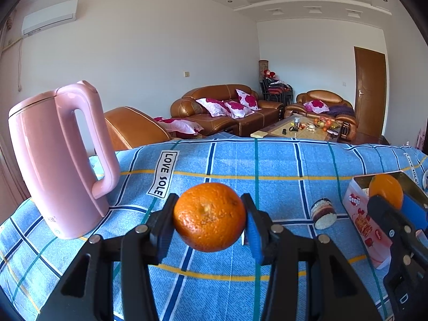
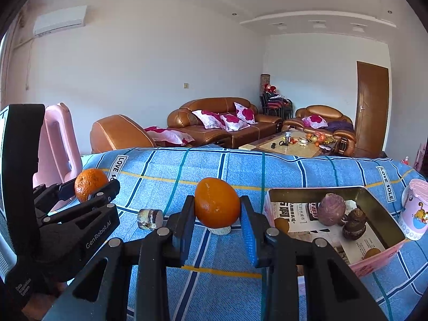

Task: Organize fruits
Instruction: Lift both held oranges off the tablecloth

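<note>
Behind my table lies a living room with brown sofas; the blue checked cloth [image 1: 267, 160] fills the lower half of both views. At left in the left view stands a pink kettle [image 1: 53, 160], well clear of my path. Low right in the right view sits the open box [image 2: 374, 206], holding a purple root and darker lumps, with a cup [image 2: 413, 208] just beside it.

My left gripper [image 1: 210, 222] is clamped on a mandarin [image 1: 210, 216], mid-frame, off the cloth. My right gripper [image 2: 217, 214] pinches an orange [image 2: 216, 202], centre of its view, just left of the box.

Both fruits look light and firm, with pebbled skin that should not slip; I judge a hold across the widest part safest, without squeezing harder. A small cake roll [image 2: 149, 219] lies on the cloth between my grippers, the only thing I might clip.
</note>
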### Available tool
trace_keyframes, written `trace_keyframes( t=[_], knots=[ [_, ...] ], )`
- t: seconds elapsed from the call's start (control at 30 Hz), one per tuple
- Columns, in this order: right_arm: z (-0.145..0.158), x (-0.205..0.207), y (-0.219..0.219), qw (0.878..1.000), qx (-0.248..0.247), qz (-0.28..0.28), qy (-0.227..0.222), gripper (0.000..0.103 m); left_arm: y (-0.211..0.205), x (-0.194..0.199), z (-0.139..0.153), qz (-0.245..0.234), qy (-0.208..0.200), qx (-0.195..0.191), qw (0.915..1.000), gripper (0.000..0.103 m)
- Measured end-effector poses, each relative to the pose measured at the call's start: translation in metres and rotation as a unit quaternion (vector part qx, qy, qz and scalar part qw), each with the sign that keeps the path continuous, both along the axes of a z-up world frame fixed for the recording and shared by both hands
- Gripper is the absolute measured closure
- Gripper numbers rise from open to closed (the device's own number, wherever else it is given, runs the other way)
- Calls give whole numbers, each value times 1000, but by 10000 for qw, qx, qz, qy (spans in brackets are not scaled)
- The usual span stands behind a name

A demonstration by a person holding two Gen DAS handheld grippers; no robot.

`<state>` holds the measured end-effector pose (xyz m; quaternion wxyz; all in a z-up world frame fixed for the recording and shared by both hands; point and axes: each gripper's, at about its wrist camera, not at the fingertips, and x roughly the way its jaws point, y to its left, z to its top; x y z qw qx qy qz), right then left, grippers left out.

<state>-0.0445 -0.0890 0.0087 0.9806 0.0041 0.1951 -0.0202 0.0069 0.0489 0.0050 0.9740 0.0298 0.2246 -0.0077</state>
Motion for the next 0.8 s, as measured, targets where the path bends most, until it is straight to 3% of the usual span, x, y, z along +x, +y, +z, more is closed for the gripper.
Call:
trace_keyframes(
  t=[0.8],
  knots=[
    [1, -19, -23, 10000, -7, -78, 33, 68, -30, -24, 1, 5, -24, 172, 9998, 54]
  ],
)
